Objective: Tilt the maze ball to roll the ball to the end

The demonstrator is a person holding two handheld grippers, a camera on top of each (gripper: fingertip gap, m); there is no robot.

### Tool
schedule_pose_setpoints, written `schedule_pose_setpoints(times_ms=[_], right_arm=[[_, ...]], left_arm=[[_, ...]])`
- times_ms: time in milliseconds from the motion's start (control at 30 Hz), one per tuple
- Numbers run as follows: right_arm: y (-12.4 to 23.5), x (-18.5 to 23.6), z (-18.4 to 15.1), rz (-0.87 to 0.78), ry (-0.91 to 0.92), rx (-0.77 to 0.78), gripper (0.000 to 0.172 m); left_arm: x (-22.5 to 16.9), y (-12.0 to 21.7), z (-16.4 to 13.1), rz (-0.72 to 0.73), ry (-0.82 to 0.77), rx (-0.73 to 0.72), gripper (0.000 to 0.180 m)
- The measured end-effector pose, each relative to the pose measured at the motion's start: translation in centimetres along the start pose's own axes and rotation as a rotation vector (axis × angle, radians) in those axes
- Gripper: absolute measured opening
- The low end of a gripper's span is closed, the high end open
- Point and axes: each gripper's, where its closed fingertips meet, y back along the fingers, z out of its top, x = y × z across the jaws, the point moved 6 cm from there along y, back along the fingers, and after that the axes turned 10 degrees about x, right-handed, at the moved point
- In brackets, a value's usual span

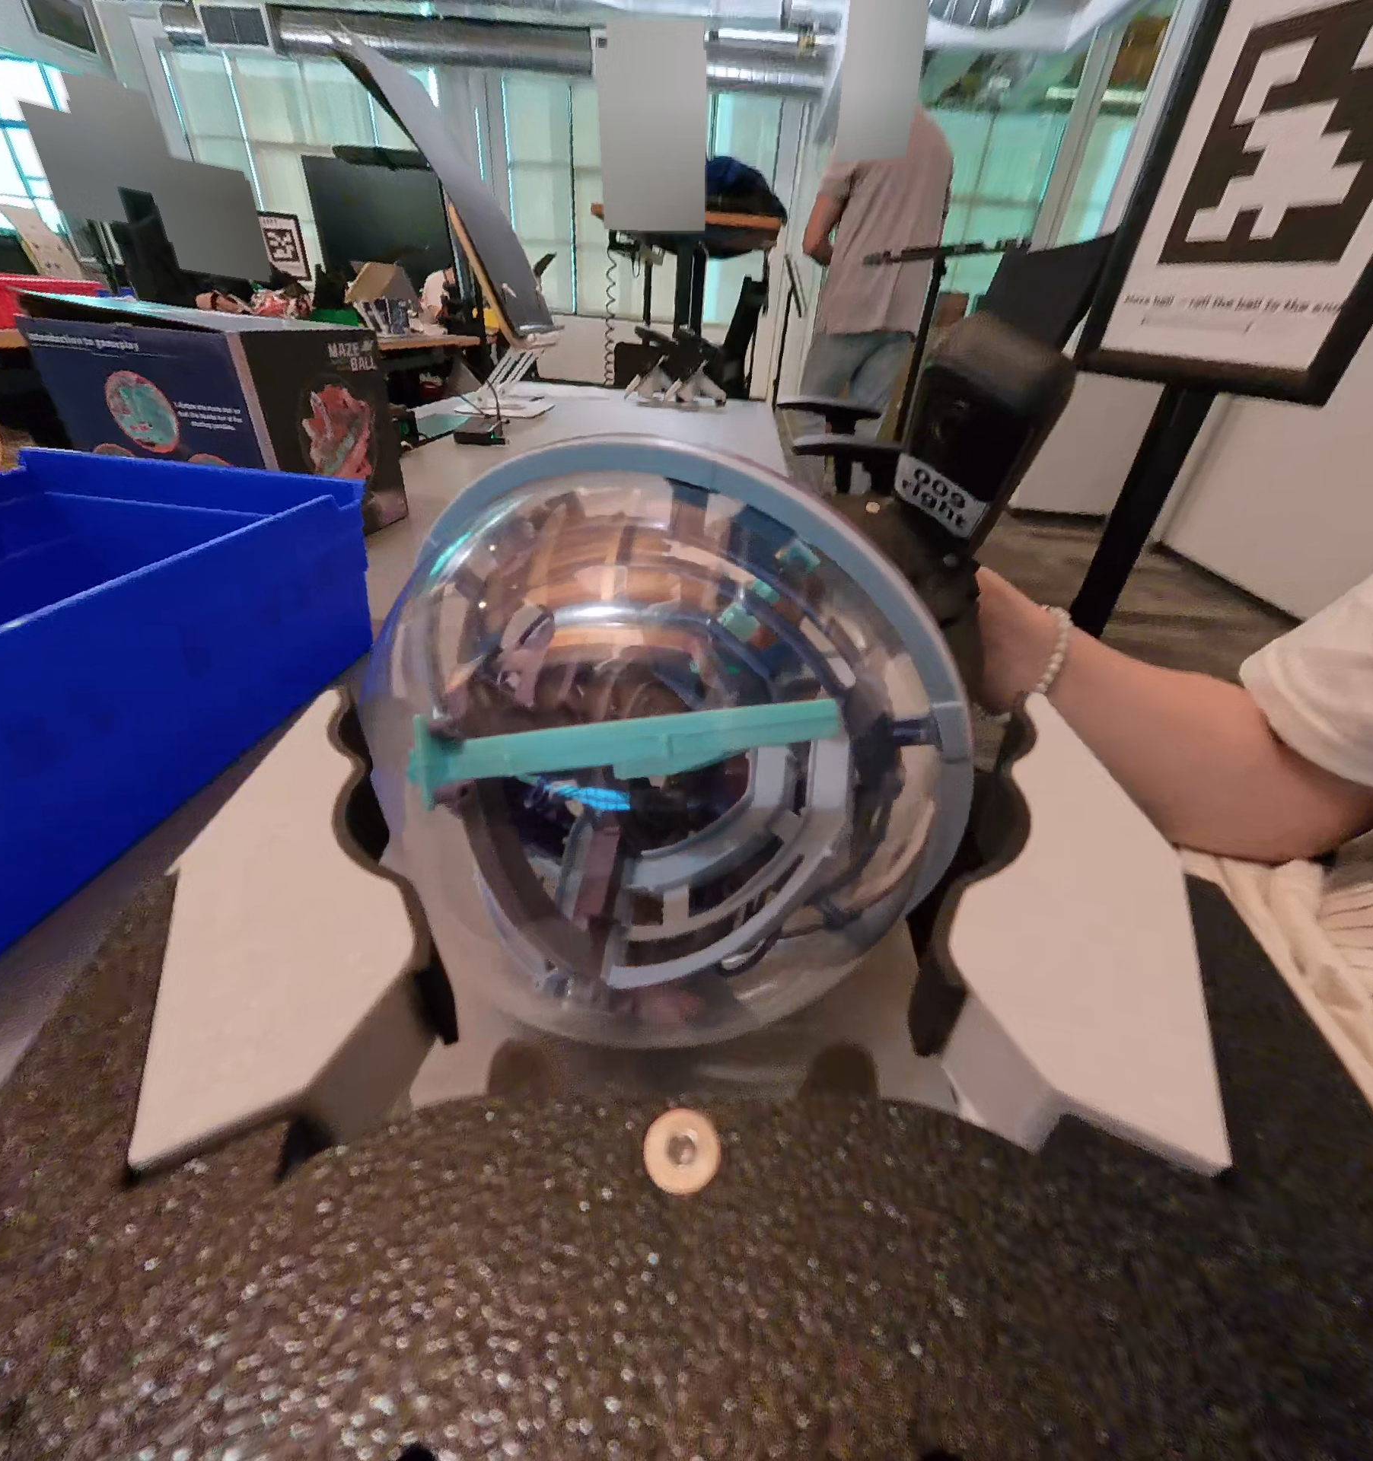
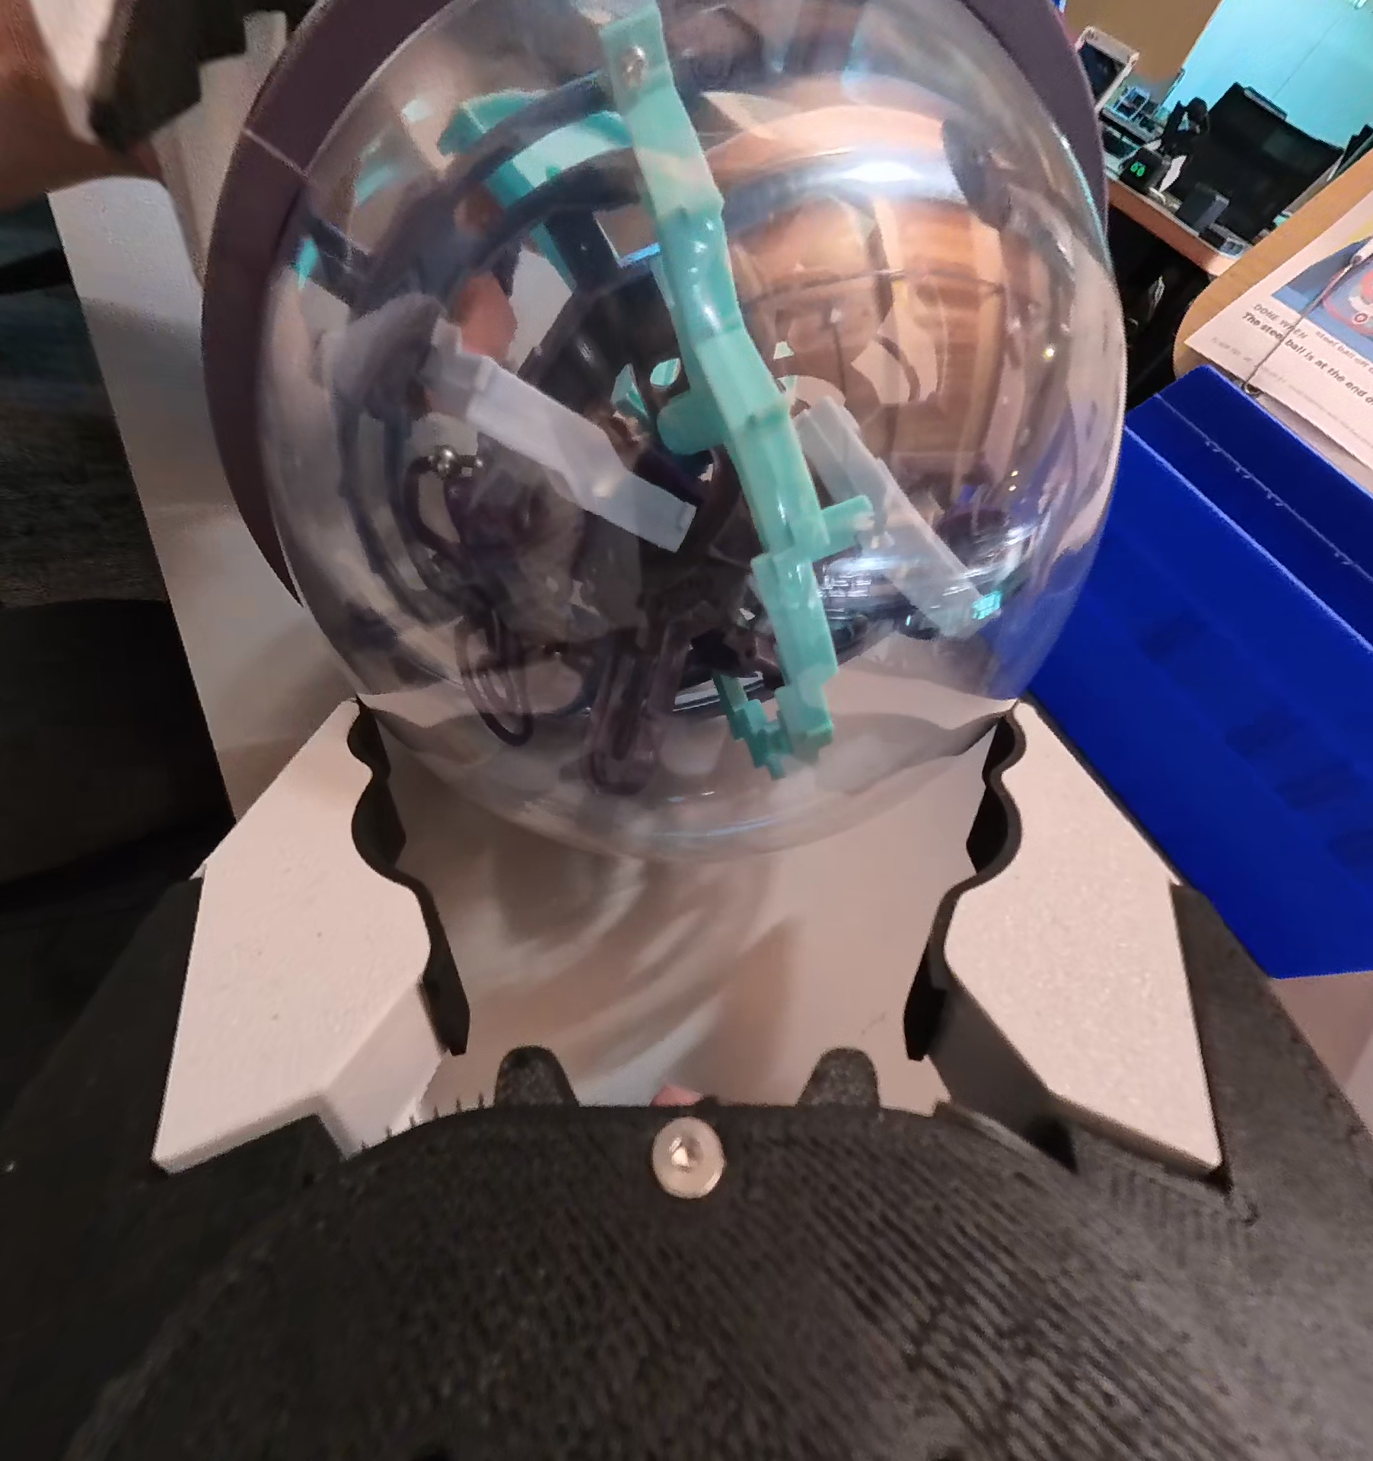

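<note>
1. Maze ball [image 1: 660,735], a clear sphere with a grey-blue equator ring, carried between both grippers over the grey table [image 1: 557,411]; underside appears clear of the tabletop in the right wrist view, though contact not fully settled.
2. Left gripper [image 1: 683,759]: jaws spread wide, dark scalloped pads [image 1: 363,759] pressed on opposite flanks of the sphere. Clamped on the maze ball.
3. Right gripper [image 2: 687,779]: likewise spread wide, pads [image 2: 375,790] seated against the lower curve of the sphere from the opposite side. Also clamped on the maze ball.
4. Small steel ball [image 2: 448,456] seen in the right wrist view on a dark wire track, left part of the interior. Teal track [image 2: 746,443] running top to bottom there; same colour bar [image 1: 628,747] lying roughly level in the left wrist view.
5. Step in hand, judged: mid-tilt, steering phase. End point of the track not identifiable, so progress cannot be rated.
6. Next move calls for: small, slow coordinated wrist rotations, both clamps kept firm; tilt just enough to let the steel ball creep along its rail, not jump off.
7. Nearby: blue bin [image 1: 138,632] just beside, product box [image 1: 217,395] behind.
</note>
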Motion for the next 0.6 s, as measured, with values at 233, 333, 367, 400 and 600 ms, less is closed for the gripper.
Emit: schedule_pose_setpoints(times_ms=[233, 333, 367, 400, 600], right_arm=[[-0.5, -0.3, -0.7, -0.040, 0.021, 0.062, 0.138], [-0.6, -0.3, -0.9, -0.044, 0.025, 0.075, 0.136], [-0.4, -0.3, -0.8, -0.038, 0.027, 0.064, 0.136], [-0.3, -0.2, -0.8, -0.030, 0.030, 0.051, 0.136], [0.3, -0.2, -0.2, -0.024, 0.029, 0.018, 0.148]], left_arm=[[1.0, 0.2, -0.2, 0.015, 0.104, -0.042, 0.140], [1.2, 0.1, -0.2, 0.009, 0.155, -0.054, 0.141], [1.2, 0.1, -0.2, 0.002, 0.162, -0.047, 0.141], [1.2, 0.2, -0.3, -0.006, 0.165, -0.037, 0.141], [0.8, -0.2, 0.1, 0.006, 0.138, 0.008, 0.141]])
